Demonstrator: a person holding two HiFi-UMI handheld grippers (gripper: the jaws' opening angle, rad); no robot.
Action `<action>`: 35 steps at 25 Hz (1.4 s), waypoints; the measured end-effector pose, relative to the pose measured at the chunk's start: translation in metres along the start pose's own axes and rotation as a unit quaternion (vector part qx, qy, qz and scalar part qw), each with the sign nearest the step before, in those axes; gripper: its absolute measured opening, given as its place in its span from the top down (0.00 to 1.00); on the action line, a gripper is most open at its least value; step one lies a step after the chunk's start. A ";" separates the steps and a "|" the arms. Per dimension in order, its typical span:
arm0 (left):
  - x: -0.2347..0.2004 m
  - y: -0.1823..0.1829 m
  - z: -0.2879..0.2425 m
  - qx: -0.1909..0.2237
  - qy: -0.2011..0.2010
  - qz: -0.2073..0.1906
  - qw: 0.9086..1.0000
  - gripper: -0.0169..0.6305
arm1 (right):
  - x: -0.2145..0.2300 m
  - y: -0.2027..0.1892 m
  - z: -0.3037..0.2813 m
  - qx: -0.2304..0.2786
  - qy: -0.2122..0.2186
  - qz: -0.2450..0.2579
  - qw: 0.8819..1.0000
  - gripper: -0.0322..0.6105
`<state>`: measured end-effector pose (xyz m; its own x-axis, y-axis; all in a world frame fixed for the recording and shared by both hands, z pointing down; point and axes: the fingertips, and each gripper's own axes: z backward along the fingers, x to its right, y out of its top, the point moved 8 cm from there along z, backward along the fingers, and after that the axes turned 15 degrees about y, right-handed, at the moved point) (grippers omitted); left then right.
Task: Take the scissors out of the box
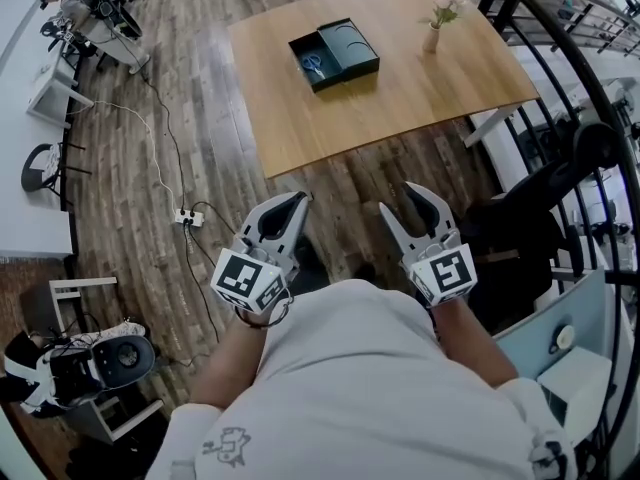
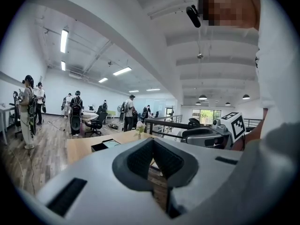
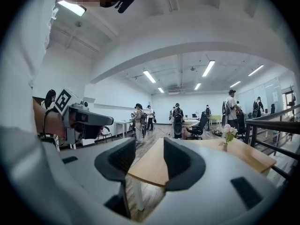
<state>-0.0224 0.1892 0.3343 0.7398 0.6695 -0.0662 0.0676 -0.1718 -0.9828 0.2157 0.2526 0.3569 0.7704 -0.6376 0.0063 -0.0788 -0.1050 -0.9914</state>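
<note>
An open dark green box lies on the far wooden table, and blue-handled scissors rest in its left compartment. Both grippers are held close to my body over the floor, well short of the table. My left gripper is shut with nothing in it, its jaw tips meeting. My right gripper is open and empty. The left gripper view shows that gripper aimed toward the box. The right gripper frames the table's edge in its own view; the box is hidden there.
A small vase of pink flowers stands on the table to the right of the box. A power strip and cable lie on the wooden floor at left. A black office chair and a railing stand at right. Several people stand far off.
</note>
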 end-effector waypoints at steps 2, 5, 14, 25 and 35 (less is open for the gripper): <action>-0.001 0.001 -0.005 -0.001 -0.002 0.000 1.000 0.97 | 0.004 0.001 0.000 -0.002 -0.004 -0.001 1.000 0.65; -0.004 0.003 -0.016 0.002 -0.008 0.000 1.000 0.97 | 0.014 0.003 -0.002 0.000 -0.010 0.001 1.000 0.65; -0.024 0.007 -0.064 0.006 -0.032 0.004 0.999 0.97 | 0.041 -0.001 -0.020 -0.011 -0.030 -0.005 0.999 0.65; -0.101 0.013 -0.120 0.003 -0.051 0.006 0.999 0.97 | 0.088 0.005 -0.098 -0.035 -0.052 -0.016 0.998 0.65; -0.195 0.017 -0.144 -0.002 -0.076 0.009 0.997 0.97 | 0.098 0.018 -0.201 -0.068 -0.058 -0.021 0.996 0.65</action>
<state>-0.0693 -0.0484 0.3549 0.6307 0.7683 -0.1093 0.0586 -0.1876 -0.9805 0.1622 0.0345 0.3657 0.8424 -0.5383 0.0235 -0.1241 -0.2362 -0.9637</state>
